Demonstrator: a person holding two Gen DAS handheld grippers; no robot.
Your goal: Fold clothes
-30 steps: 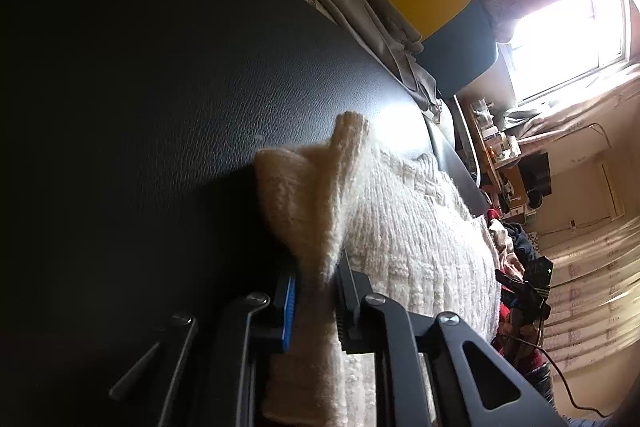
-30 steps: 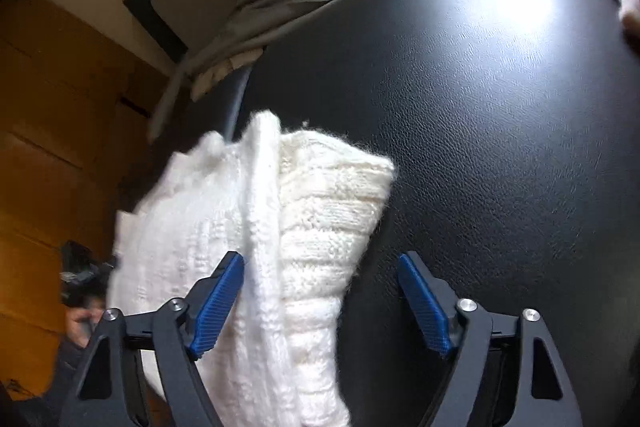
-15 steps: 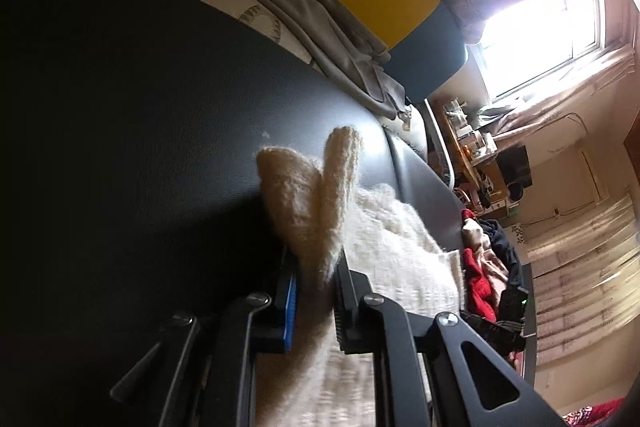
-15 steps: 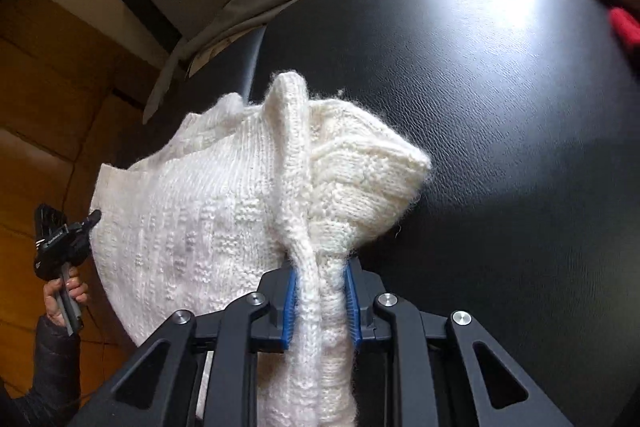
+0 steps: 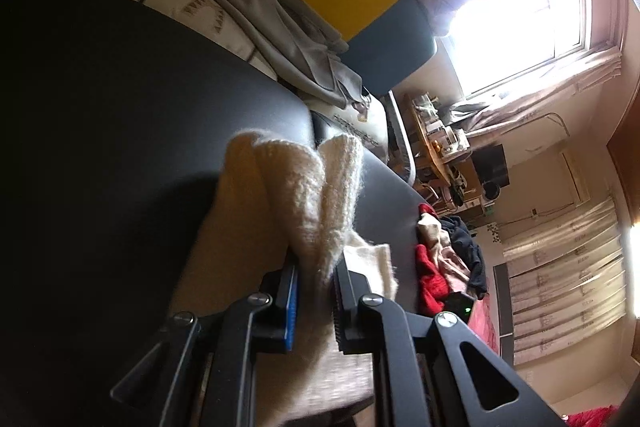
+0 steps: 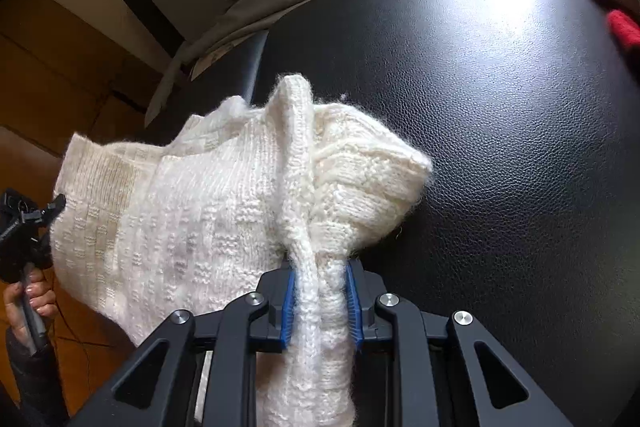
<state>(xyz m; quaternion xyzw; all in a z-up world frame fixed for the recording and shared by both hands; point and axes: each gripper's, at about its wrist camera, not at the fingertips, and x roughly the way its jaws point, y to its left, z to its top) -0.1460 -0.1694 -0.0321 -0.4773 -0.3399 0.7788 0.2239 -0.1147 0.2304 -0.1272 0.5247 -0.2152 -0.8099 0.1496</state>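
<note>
Black table (image 6: 500, 107), pinched cream sweater (image 6: 192, 211)

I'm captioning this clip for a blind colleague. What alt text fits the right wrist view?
The right gripper is shut on a bunched fold of a cream knitted sweater above a black leather-look surface. At the far left, a hand holds the other gripper by the sweater's edge.

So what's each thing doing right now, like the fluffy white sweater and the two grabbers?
Cream knit sweater: bunched, pinched at two spots, partly lifted off the black surface.
Left gripper: shut on a sweater fold.
Right gripper: shut on a sweater fold.
Clothes pile: unfolded, heaped at the surface's edge.
</note>
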